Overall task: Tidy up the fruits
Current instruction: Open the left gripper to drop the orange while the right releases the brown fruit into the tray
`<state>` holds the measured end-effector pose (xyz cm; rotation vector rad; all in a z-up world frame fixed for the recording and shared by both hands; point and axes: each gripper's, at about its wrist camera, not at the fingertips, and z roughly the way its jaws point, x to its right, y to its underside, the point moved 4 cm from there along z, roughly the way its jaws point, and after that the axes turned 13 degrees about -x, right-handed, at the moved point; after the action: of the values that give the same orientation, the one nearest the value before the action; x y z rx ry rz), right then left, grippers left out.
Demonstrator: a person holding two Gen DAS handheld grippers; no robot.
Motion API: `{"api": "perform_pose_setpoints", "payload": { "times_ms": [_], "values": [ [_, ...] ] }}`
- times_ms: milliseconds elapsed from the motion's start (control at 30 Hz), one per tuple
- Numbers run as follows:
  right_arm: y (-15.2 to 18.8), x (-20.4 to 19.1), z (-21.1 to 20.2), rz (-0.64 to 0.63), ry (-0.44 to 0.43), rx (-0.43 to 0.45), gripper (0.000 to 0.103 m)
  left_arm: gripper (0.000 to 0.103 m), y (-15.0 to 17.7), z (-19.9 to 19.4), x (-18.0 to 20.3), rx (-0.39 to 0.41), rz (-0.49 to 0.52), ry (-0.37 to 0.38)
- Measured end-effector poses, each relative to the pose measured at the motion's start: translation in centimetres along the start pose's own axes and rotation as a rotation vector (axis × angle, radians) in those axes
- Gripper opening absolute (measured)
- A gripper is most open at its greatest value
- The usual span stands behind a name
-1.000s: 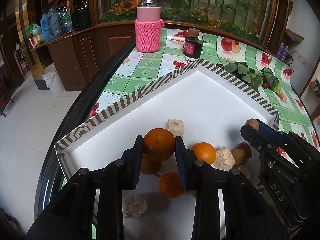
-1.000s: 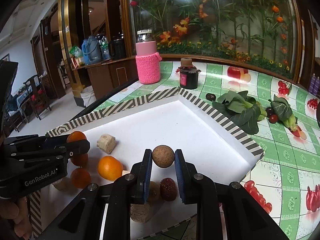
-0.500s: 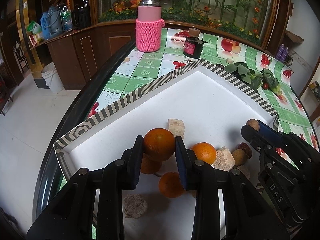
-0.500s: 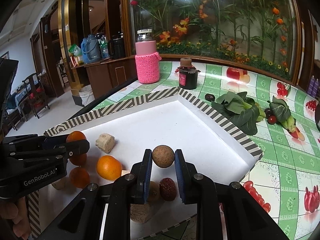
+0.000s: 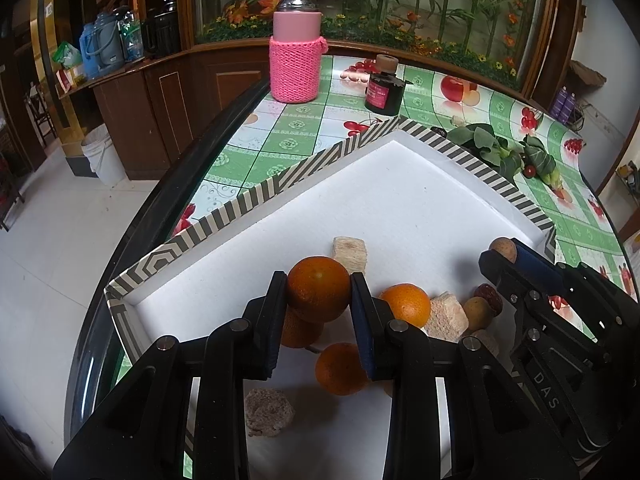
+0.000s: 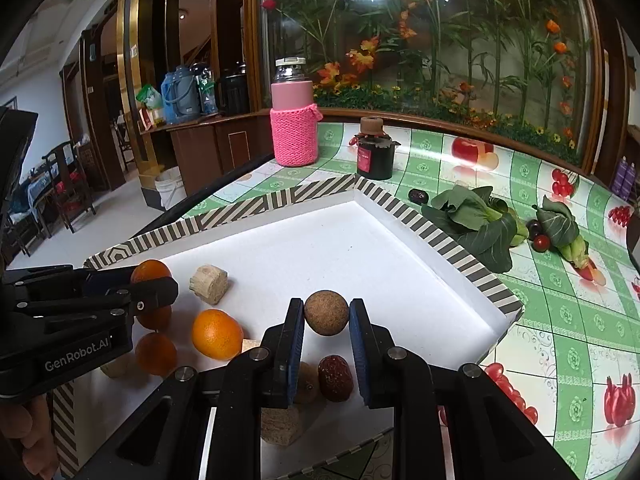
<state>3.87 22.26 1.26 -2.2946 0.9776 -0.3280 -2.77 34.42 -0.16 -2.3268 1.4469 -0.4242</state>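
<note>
My left gripper (image 5: 319, 290) is shut on an orange (image 5: 318, 288) and holds it above the near left of the white tray (image 5: 400, 200). My right gripper (image 6: 326, 312) is shut on a small brown round fruit (image 6: 326, 312), above the tray's near right. Below lie three more oranges (image 5: 405, 305) (image 5: 340, 368) (image 5: 298, 330), a red date (image 6: 335, 378), a tan fruit (image 5: 477, 313) and several beige cubes (image 5: 349, 249). The left gripper also shows in the right wrist view (image 6: 154, 280), the right gripper in the left wrist view (image 5: 502, 249).
The tray has a striped rim (image 5: 280, 184). A pink knit-sleeved bottle (image 5: 296, 44) and a dark jar (image 5: 384, 88) stand on the green tablecloth behind it. Leafy greens (image 6: 476, 220) and cherry tomatoes (image 6: 542, 243) lie to the right. The table edge (image 5: 160, 200) drops off at left.
</note>
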Motion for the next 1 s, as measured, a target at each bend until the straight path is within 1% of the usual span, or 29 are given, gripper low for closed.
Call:
{"api": "perform_pose_setpoints", "payload": {
  "times_ms": [400,500,567,633,700,767,833,900,933,1000],
  "values": [
    [0.0,-0.3,0.4,-0.013,0.003,-0.023,0.022,0.031,0.1,0.2,-0.2,-0.013,-0.015,-0.005],
    [0.0,-0.4,0.4,-0.018,-0.006,-0.025,0.024,0.031,0.1,0.3,-0.3,-0.019,-0.019,-0.006],
    [0.0,-0.5,0.4,-0.023,-0.022,-0.022,0.026,0.037,0.1,0.4,-0.3,-0.023,-0.023,-0.005],
    [0.0,-0.6,0.4,-0.028,-0.019,-0.023,0.026,0.041,0.1,0.4,-0.4,-0.026,-0.023,-0.003],
    [0.0,-0.7,0.4,-0.027,-0.018,-0.022,0.026,0.050,0.1,0.4,-0.3,-0.029,-0.025,0.004],
    [0.1,-0.5,0.1,-0.015,-0.010,-0.007,0.026,0.073,0.1,0.4,-0.4,-0.027,-0.027,0.008],
    [0.3,-0.2,-0.3,0.005,-0.025,0.005,0.026,0.082,0.1,0.5,-0.4,-0.031,-0.029,0.000],
    [0.6,-0.2,-0.4,0.012,-0.029,-0.001,0.026,0.082,0.1,0.6,-0.3,-0.033,-0.030,-0.010],
    [0.8,-0.2,-0.6,0.013,-0.018,-0.003,0.026,0.082,0.1,0.5,-0.3,-0.030,-0.032,-0.015],
    [1.0,-0.3,-1.0,0.008,-0.006,-0.005,0.026,0.082,0.2,0.1,-0.3,-0.004,-0.033,0.000]
  ]
}}
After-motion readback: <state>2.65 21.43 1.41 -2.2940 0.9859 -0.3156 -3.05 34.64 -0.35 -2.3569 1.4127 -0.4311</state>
